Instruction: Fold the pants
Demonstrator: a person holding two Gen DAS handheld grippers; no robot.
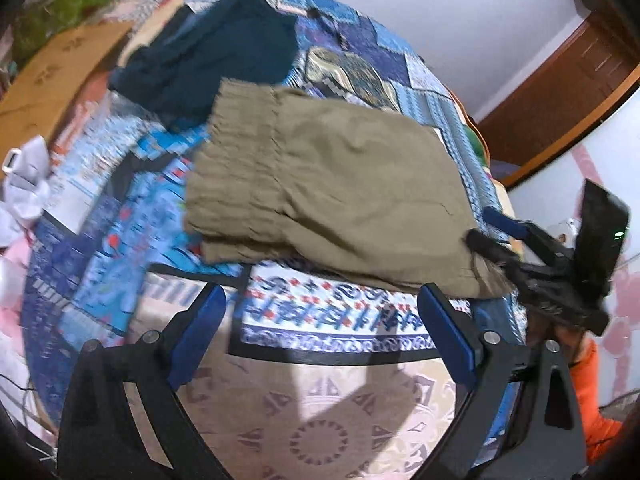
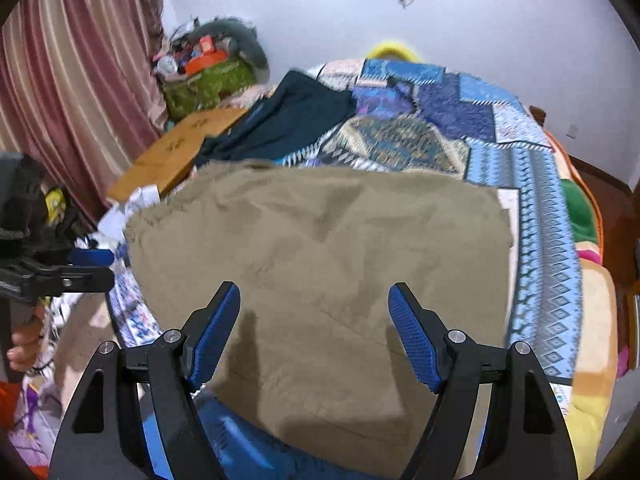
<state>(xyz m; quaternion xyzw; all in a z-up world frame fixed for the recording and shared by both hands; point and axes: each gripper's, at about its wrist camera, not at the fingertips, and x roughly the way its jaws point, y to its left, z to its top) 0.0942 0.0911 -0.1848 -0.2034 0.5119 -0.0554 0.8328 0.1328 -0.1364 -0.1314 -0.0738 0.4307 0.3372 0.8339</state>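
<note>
- Presently, left gripper point(image 1: 322, 312): fingers spread wide, nothing between them, hanging over the patchwork quilt point(image 1: 120, 208) near the bed's front edge.
- Khaki pants point(image 2: 320, 260): folded flat on the quilt, mid-bed toward the front edge; elastic waistband at the left side.
- Dark teal garment point(image 1: 208, 60): lies behind the pants, toward the far edge.
- Right gripper point(image 2: 314, 320): fingers spread, hovering over the pants, gripping nothing.
- Cardboard box point(image 2: 176, 152): beside the bed's left edge.
</note>
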